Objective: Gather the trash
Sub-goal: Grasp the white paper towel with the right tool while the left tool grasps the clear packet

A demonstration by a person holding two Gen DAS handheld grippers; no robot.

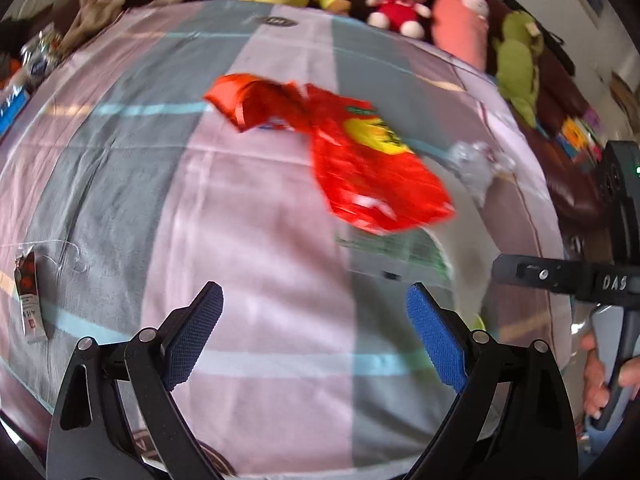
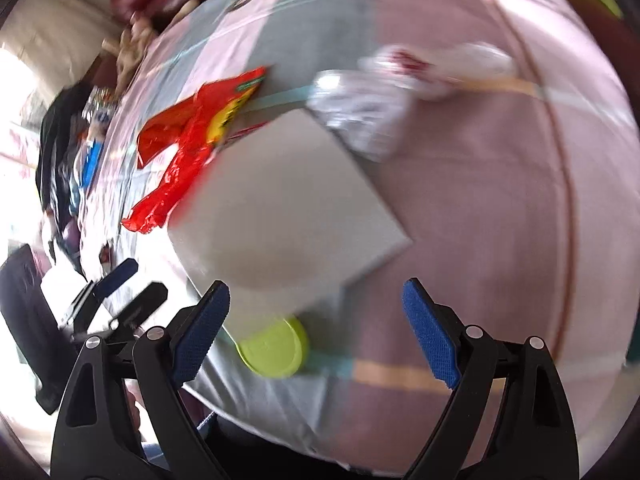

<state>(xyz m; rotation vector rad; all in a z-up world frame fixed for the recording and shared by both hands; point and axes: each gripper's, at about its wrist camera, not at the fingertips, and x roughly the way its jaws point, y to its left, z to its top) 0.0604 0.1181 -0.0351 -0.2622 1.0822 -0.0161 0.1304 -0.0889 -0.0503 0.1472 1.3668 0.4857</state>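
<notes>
The only clear writing is "DAS" on the right gripper (image 1: 560,276), seen from the left wrist. The red bag (image 1: 360,152) has a yellow label, its print too blurred to read. It lies on the striped sheet (image 1: 248,208), well ahead of the left gripper (image 1: 314,336), whose jaws gape with nothing between them. The right gripper (image 2: 316,332) is spread wide and empty too; a grey board (image 2: 288,200) and green lid (image 2: 276,346) lie just ahead, the board covering part of the lid. Crumpled plastic (image 2: 360,104) beyond is blurred
</notes>
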